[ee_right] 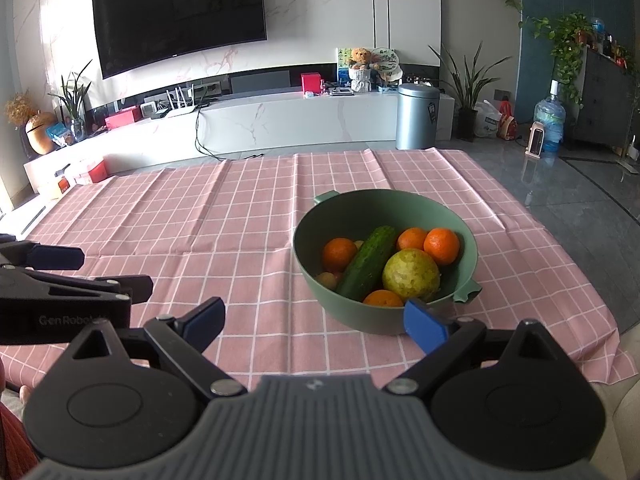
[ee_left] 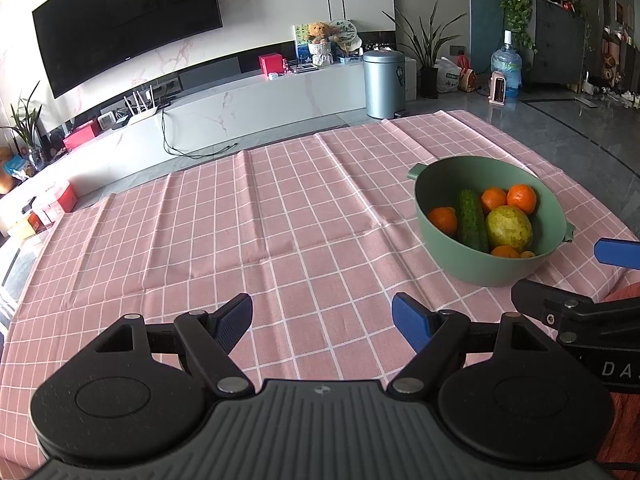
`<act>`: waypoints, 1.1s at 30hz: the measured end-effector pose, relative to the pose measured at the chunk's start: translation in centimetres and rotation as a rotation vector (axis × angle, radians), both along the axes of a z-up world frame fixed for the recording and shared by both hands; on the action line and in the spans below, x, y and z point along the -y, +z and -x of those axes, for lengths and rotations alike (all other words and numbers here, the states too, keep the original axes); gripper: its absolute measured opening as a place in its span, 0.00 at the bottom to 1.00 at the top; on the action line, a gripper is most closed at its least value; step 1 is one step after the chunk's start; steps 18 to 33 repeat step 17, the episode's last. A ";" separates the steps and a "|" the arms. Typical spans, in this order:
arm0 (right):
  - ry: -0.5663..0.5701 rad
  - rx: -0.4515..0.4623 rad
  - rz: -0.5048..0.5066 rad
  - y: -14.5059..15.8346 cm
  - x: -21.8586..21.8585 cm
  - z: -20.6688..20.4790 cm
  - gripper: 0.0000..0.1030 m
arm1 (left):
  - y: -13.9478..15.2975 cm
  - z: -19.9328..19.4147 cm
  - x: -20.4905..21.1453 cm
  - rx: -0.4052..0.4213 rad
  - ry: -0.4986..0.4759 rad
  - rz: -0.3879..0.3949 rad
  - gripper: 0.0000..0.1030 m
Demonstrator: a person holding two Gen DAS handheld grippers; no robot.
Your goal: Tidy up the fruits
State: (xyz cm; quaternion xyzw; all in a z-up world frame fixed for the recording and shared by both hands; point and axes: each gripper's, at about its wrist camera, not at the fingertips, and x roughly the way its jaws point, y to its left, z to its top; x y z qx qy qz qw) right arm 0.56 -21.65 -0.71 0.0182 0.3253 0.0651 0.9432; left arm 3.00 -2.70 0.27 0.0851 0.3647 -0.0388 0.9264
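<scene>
A green bowl [ee_left: 480, 264] [ee_right: 360, 320] stands on the pink checked tablecloth [ee_left: 240, 220] [ee_right: 200, 216]. It holds a cucumber [ee_left: 471, 219] [ee_right: 366, 264], a yellow-green pear [ee_left: 509, 227] [ee_right: 411, 274], several oranges [ee_left: 521, 198] [ee_right: 441, 245] and some small pale fruits [ee_right: 326, 279]. My left gripper [ee_left: 322, 322] is open and empty above the cloth, left of the bowl. My right gripper [ee_right: 316, 320] is open and empty at the bowl's near side, its right finger close to the rim. The right gripper shows in the left wrist view [ee_left: 576, 276]; the left gripper shows in the right wrist view [ee_right: 80, 276].
The table's far edge faces a white TV bench [ee_right: 280, 120] with a TV [ee_right: 180, 12] above it and a grey bin [ee_right: 416, 116] beside it. The cloth's right edge [ee_right: 580, 280] drops to the grey floor.
</scene>
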 end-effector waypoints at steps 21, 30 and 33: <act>0.008 -0.004 0.007 0.2 -0.5 -0.1 0.90 | 0.5 0.2 0.1 0.030 -0.006 0.001 0.90; 0.008 -0.004 0.007 0.2 -0.5 -0.1 0.90 | 0.5 0.2 0.1 0.030 -0.006 0.001 0.90; 0.008 -0.004 0.007 0.2 -0.5 -0.1 0.90 | 0.5 0.2 0.1 0.030 -0.006 0.001 0.90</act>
